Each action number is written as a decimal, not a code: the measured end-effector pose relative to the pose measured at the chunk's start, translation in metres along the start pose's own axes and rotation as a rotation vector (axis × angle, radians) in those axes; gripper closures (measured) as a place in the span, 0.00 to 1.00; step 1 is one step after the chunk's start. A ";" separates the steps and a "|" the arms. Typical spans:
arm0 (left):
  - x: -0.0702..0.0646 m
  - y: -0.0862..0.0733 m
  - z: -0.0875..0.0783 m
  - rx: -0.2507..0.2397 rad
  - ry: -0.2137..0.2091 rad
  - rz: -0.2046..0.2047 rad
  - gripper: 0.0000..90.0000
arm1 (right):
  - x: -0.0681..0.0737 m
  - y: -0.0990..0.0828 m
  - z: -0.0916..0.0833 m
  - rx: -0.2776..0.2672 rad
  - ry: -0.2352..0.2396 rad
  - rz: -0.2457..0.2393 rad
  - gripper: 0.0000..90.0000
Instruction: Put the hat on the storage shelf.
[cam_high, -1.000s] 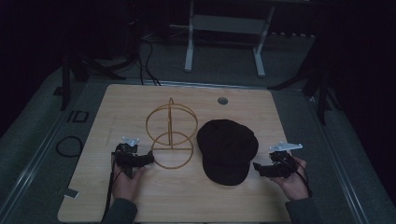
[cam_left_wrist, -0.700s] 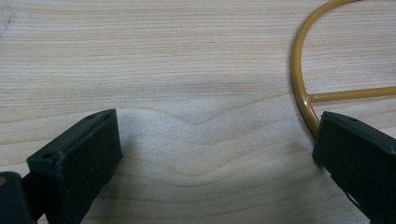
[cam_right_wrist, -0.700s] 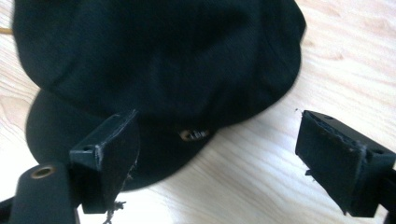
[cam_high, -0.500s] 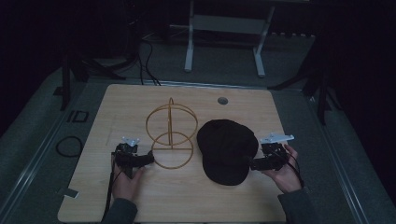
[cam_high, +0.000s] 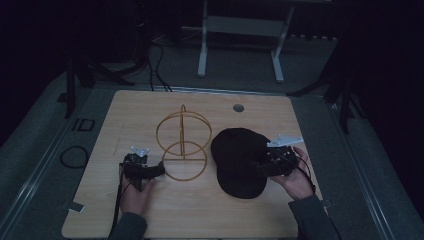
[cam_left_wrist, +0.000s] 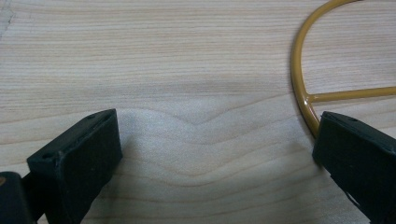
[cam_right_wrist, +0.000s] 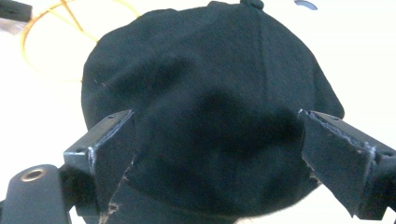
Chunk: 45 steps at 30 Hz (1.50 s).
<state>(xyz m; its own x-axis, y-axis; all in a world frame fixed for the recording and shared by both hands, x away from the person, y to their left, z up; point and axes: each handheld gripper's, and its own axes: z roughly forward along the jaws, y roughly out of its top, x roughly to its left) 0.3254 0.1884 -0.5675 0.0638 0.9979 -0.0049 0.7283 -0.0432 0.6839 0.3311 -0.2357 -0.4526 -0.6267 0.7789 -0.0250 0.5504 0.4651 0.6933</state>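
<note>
A black cap (cam_high: 240, 160) lies on the wooden table (cam_high: 125, 115), right of centre. My right gripper (cam_high: 260, 166) hovers over the cap's right side with its jaws spread wide; in the right gripper view the cap (cam_right_wrist: 210, 102) sits between and beyond the two jaws, untouched as far as I can tell. A gold wire stand (cam_high: 182, 145), made of hoops on a round base, stands left of the cap. My left gripper (cam_high: 159, 169) rests on the table at the stand's left, open, one jaw beside the gold base ring (cam_left_wrist: 303, 88).
A small round grommet (cam_high: 238, 107) is set in the table near its far edge. A metal frame (cam_high: 240, 30) stands on the floor beyond the table. A coiled cable (cam_high: 74, 156) lies off the table's left side.
My right gripper has moved left, from beside the cap's right edge to over the cap. The left gripper has stayed by the wire stand.
</note>
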 end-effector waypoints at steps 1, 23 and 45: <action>0.000 0.000 0.000 0.000 0.000 0.000 0.01 | 0.001 0.002 0.001 0.000 -0.001 0.001 0.12; 0.000 0.000 0.000 0.006 -0.001 0.003 0.01 | 0.025 0.040 0.030 -0.030 -0.035 -0.018 0.10; 0.000 0.000 0.000 0.000 0.000 0.000 0.01 | 0.031 0.021 0.051 0.080 -0.087 -0.004 0.09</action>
<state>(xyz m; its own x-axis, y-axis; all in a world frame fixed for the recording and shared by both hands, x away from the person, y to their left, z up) 0.3254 0.1884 -0.5676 0.0635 0.9980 -0.0045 0.7280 -0.0432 0.6843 0.3513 -0.1806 -0.4760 -0.5806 0.8090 -0.0919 0.5927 0.4974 0.6335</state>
